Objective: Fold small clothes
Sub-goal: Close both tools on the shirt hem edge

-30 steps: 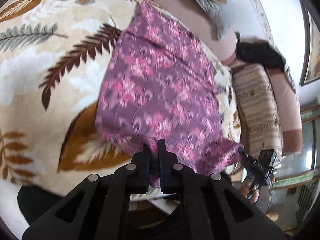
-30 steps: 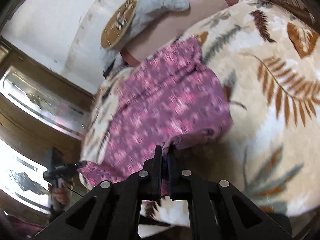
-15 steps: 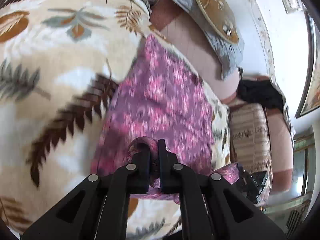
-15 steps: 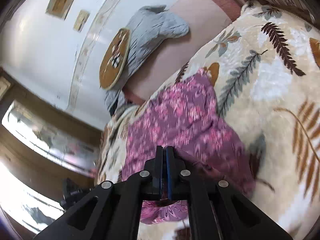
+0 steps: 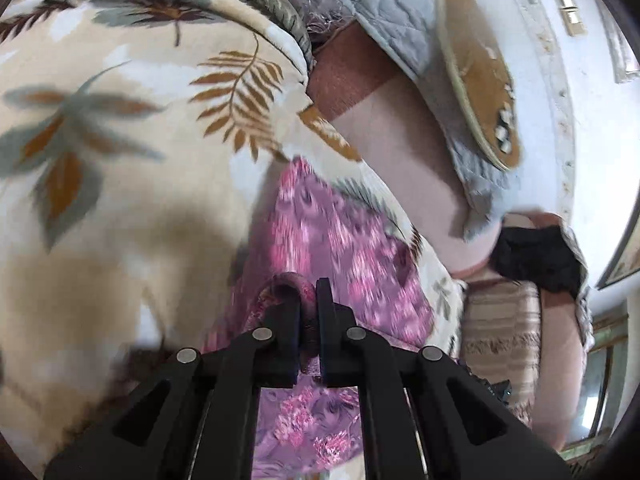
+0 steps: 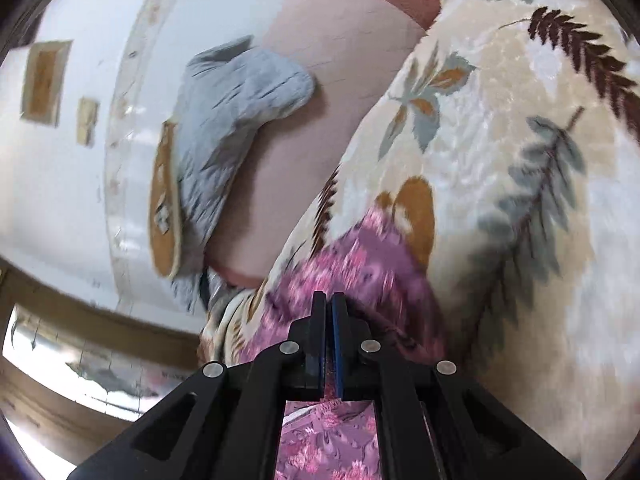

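Note:
A purple cloth with pink flowers point(image 5: 332, 240) lies on a cream leaf-print blanket point(image 5: 140, 120). My left gripper point(image 5: 308, 292) is shut on a bunched edge of the cloth, and cloth hangs below its fingers. In the right wrist view the same cloth point(image 6: 360, 268) lies on the blanket point(image 6: 520, 160). My right gripper point(image 6: 329, 300) is shut on another edge of it, with cloth hanging under the fingers. Both held edges sit above the flat part of the cloth. The near part of the cloth is hidden behind the grippers.
A pink headboard or cushion point(image 5: 400, 152) rises beyond the blanket, with a grey quilted pillow point(image 5: 400, 20) and a brown round piece point(image 5: 476, 80) against it. A black item point(image 5: 536, 256) and a striped cushion point(image 5: 500, 328) lie right. A white wall point(image 6: 80, 160) stands behind.
Both grippers have carried their held edges of the cloth forward over the rest of it, toward the headboard. Less flat cloth shows ahead of them now.

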